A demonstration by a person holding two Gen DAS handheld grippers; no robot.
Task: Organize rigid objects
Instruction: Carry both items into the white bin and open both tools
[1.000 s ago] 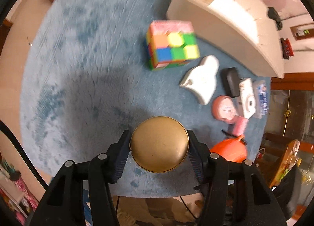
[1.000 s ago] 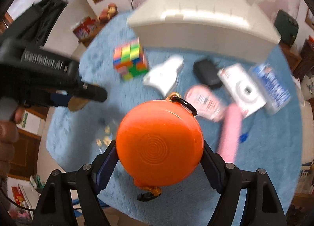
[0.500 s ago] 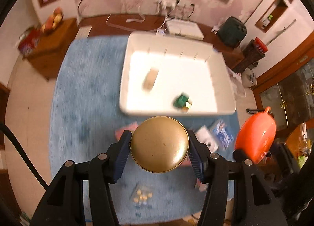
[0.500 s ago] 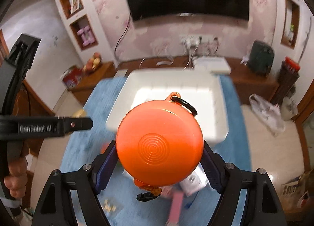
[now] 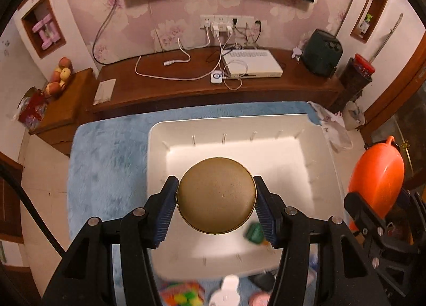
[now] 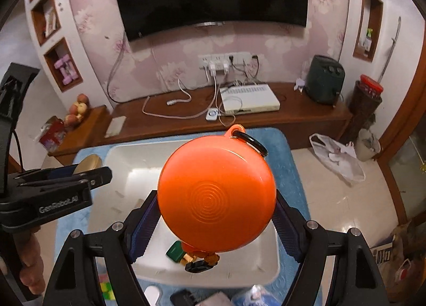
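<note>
Two grippers, each loaded, held above white tray (image 5: 157, 146) on blue rug (image 5: 106, 162).
L→R:
- Left gripper (image 5: 216, 207): clamped on gold round case (image 5: 216, 195), pads touching both sides; case is above tray interior. Also seen at left edge of right wrist view (image 6: 80, 173).
- Tray contents: green block (image 6: 174, 251) w/ small tan piece just beside it, near front wall.
- Right gripper (image 6: 217, 222): clamped on orange round case (image 6: 217, 194), black ring (image 6: 254, 141) at its top loop; case is above tray front-right part.
- Below tray, on rug: multicolour cube (image 5: 183, 294), white item (image 5: 226, 290), pink item, partly hidden.
</note>
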